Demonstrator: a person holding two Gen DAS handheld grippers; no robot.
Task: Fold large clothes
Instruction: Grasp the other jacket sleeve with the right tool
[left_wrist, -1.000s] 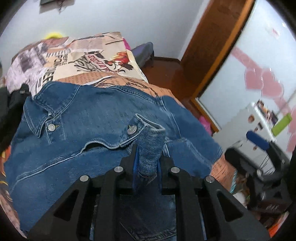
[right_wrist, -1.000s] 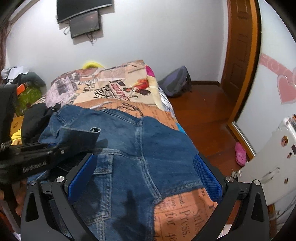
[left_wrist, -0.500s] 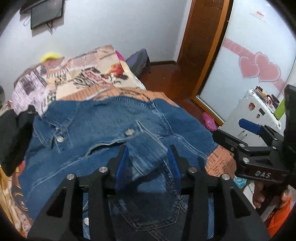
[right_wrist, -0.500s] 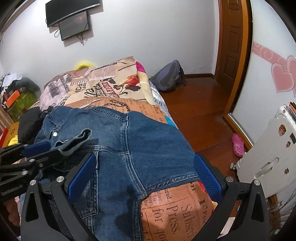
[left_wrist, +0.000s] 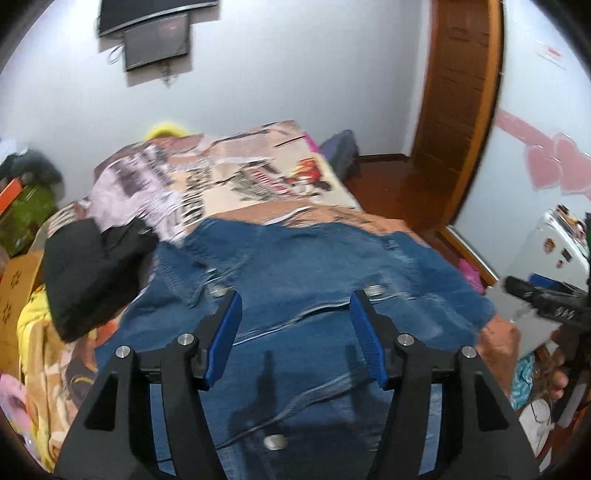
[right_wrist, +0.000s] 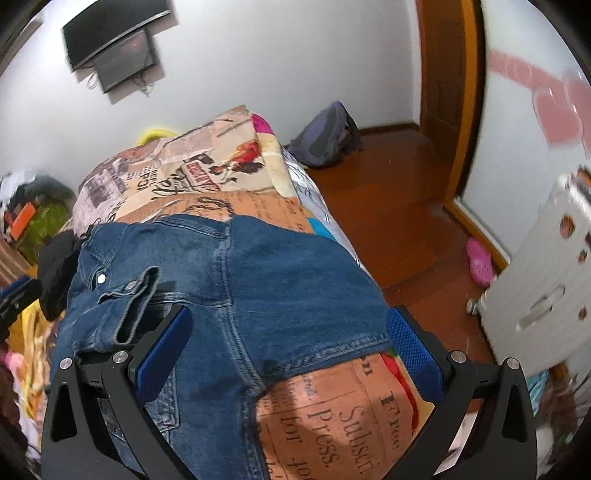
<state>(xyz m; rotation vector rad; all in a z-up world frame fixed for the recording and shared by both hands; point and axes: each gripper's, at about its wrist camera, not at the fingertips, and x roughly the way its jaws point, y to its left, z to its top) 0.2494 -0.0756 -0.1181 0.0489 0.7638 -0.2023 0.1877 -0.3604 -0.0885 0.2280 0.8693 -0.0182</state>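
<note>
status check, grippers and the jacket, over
Left gripper open, empty. Right gripper open, empty. Denim jacket flat on bed, sleeve cuff folded over it. Black garment touching jacket's left edge.

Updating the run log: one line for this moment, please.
left gripper: jaws open | right gripper: jaws open | denim jacket: flat on bed, cuff folded inward

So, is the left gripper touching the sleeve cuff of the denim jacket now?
Apart. In the left wrist view the left gripper is wide open with nothing between its pads; in the right wrist view the sleeve cuff lies free on the denim jacket.
</note>
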